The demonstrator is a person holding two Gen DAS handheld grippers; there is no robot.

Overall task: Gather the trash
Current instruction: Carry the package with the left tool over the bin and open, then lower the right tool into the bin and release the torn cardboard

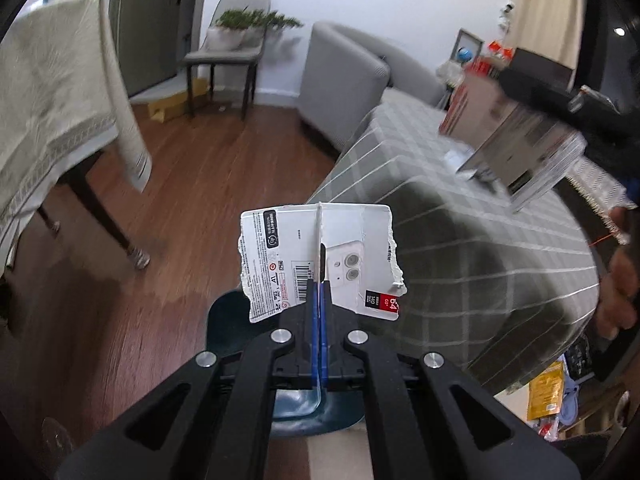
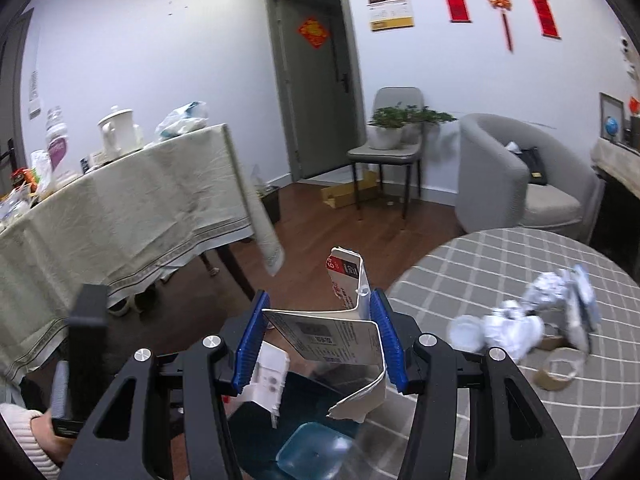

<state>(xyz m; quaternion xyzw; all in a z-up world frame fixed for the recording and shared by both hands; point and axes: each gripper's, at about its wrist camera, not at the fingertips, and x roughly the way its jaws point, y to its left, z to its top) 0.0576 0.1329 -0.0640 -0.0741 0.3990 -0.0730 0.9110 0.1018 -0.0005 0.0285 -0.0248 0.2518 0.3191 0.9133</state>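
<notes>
In the left wrist view my left gripper (image 1: 319, 280) is shut on a torn white phone-box card (image 1: 288, 256), held above a dark teal bin (image 1: 224, 320) on the wooden floor. In the right wrist view my right gripper (image 2: 320, 328) has its blue pads (image 2: 252, 340) apart, with a folded piece of torn box cardboard (image 2: 344, 340) spanning between them above the teal bin (image 2: 304, 448); whether the pads press it is unclear. The left gripper's card (image 2: 268, 384) hangs below it. The right gripper (image 1: 520, 152) shows blurred at the upper right of the left view.
A round table with a grey checked cloth (image 2: 500, 264) carries crumpled white paper (image 2: 516, 328), a tape roll (image 2: 560, 372) and a white lid (image 2: 464, 332). A dining table with a beige cloth (image 2: 120, 216) stands left. A grey armchair (image 2: 520, 176) and a chair with plants (image 2: 392, 136) stand behind.
</notes>
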